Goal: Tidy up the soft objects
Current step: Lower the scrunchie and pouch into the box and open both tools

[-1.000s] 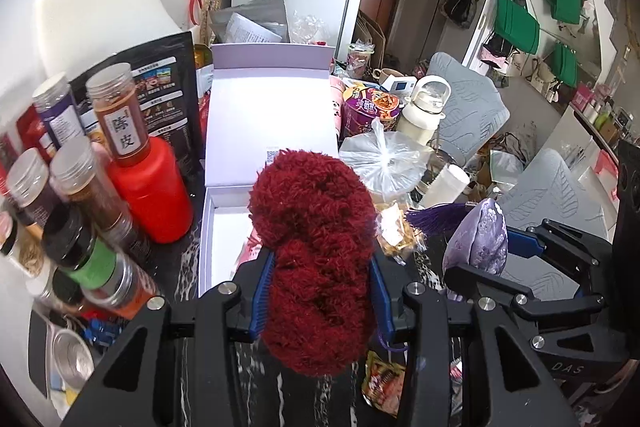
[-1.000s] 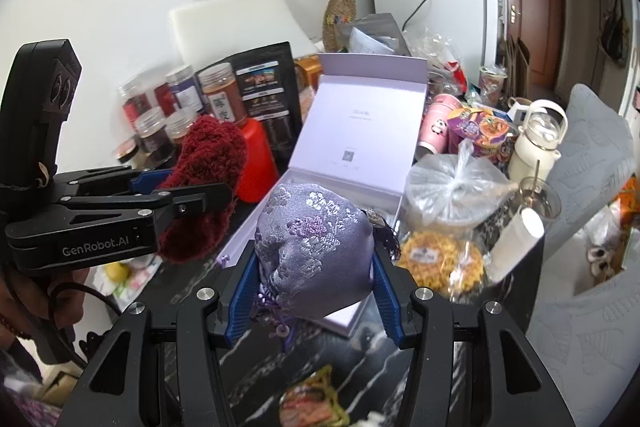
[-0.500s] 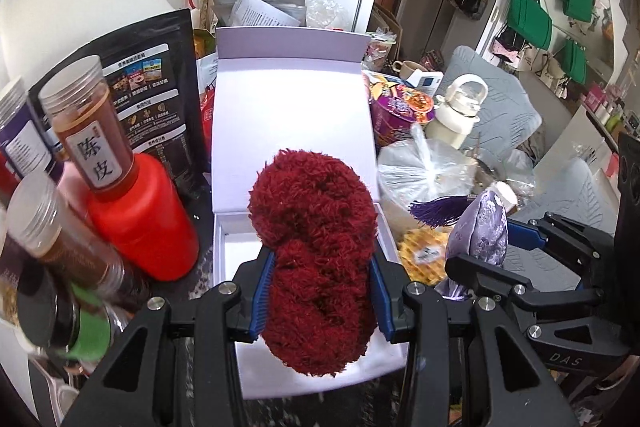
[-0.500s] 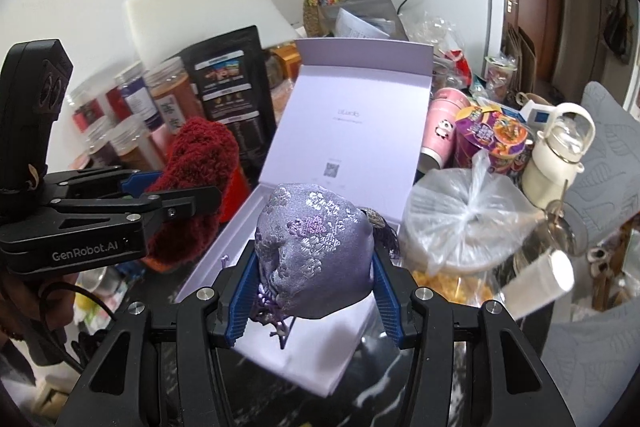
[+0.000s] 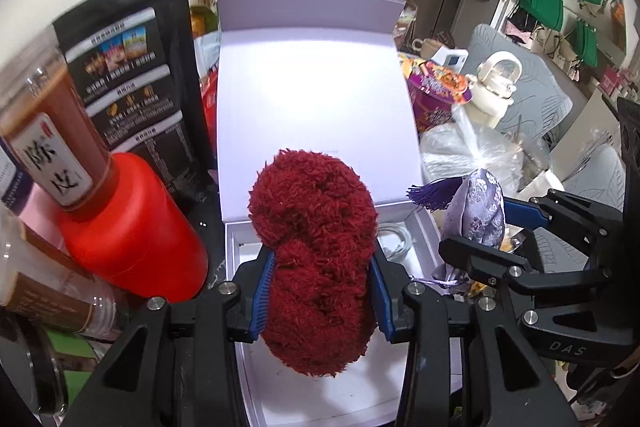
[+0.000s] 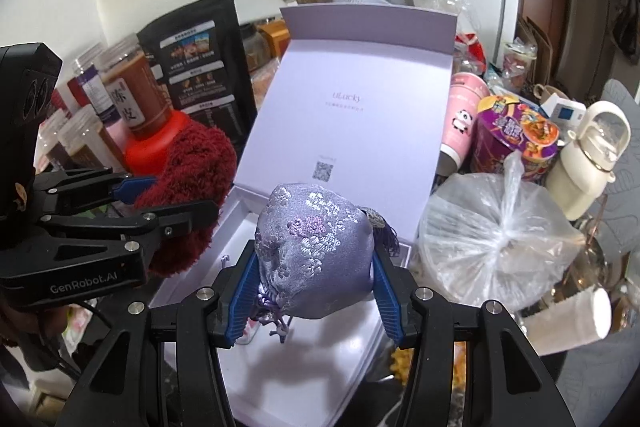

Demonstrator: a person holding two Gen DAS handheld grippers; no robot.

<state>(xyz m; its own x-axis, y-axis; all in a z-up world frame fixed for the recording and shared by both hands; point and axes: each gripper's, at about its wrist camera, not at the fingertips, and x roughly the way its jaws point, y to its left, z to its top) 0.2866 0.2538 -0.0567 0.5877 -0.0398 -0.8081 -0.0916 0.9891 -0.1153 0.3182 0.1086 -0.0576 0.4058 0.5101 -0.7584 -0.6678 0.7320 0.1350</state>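
I see a dark red fuzzy yarn bundle (image 5: 316, 267), shaggy and oblong, standing roughly upright with a slight pinch at its waist where blue pads press in from both sides. It hangs over the near part of the open pale lilac box (image 5: 312, 399), above its white inner tray, with the raised lid (image 5: 316, 83) behind it on the far side. To its right I see a lilac brocade pouch (image 6: 316, 251), plump and rounded, woven with silvery and pink flowers, also squeezed between blue pads. A purple tassel (image 5: 430, 193) sticks out from its far end and cords dangle beneath. It hangs over the same tray.
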